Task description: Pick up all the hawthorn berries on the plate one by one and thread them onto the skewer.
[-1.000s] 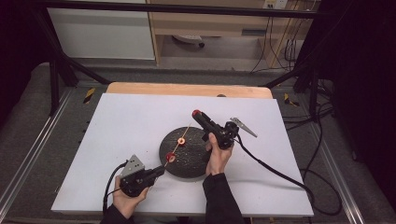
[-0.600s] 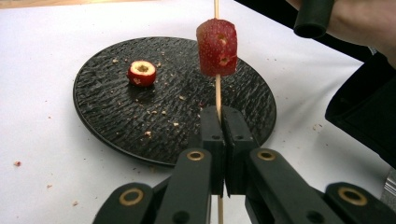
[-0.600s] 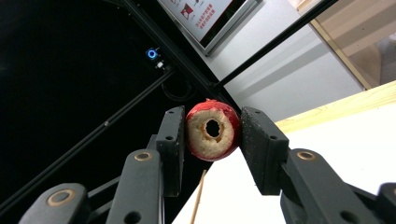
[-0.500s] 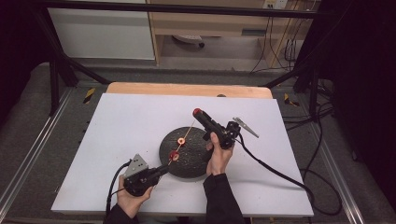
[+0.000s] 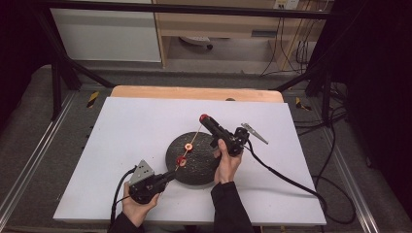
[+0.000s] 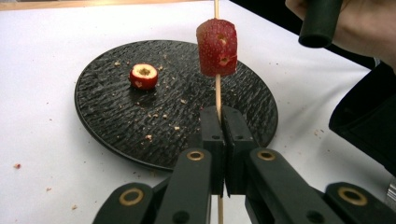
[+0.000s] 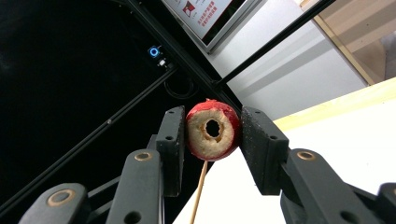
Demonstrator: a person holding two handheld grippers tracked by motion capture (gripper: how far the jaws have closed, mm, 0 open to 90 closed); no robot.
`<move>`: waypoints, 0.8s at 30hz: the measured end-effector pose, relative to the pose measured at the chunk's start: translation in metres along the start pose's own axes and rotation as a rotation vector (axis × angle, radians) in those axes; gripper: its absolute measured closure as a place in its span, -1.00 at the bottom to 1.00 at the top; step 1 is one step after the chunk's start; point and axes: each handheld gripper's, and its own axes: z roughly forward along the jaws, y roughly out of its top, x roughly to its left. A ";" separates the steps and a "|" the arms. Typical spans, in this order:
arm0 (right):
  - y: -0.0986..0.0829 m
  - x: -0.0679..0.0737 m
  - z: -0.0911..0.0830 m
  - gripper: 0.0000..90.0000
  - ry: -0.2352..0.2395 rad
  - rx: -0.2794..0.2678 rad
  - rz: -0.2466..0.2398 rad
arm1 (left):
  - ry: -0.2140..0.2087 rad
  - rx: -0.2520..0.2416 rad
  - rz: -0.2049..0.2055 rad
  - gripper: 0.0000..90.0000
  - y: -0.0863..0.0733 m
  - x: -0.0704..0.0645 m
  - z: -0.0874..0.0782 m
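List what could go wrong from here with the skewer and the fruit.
1. The right gripper pinches a cored red fruit piece at the skewer's tip; a harder squeeze could crush it, or it may slip out.
2. The thin skewer, clamped low by the left gripper, may bend or snap if the fruit is pushed off-axis.
3. The threaded piece may slide down towards the plate, where another piece lies.

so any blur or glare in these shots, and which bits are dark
High view: soft and slightly blurred, even light on the white table, black surrounds. Left gripper view: black plate and fruit on the skewer sharp, near claw soft. Right gripper view: cored red fruit crisp, upper left background dark.
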 end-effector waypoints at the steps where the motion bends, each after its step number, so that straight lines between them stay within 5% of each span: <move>1: 0.000 0.000 0.000 0.37 0.000 0.001 0.000 | 0.001 -0.001 -0.001 0.96 0.000 0.000 0.000; 24: -0.009 0.001 -0.002 0.37 0.019 0.034 0.018 | 0.017 -0.021 -0.031 0.96 0.021 -0.005 0.018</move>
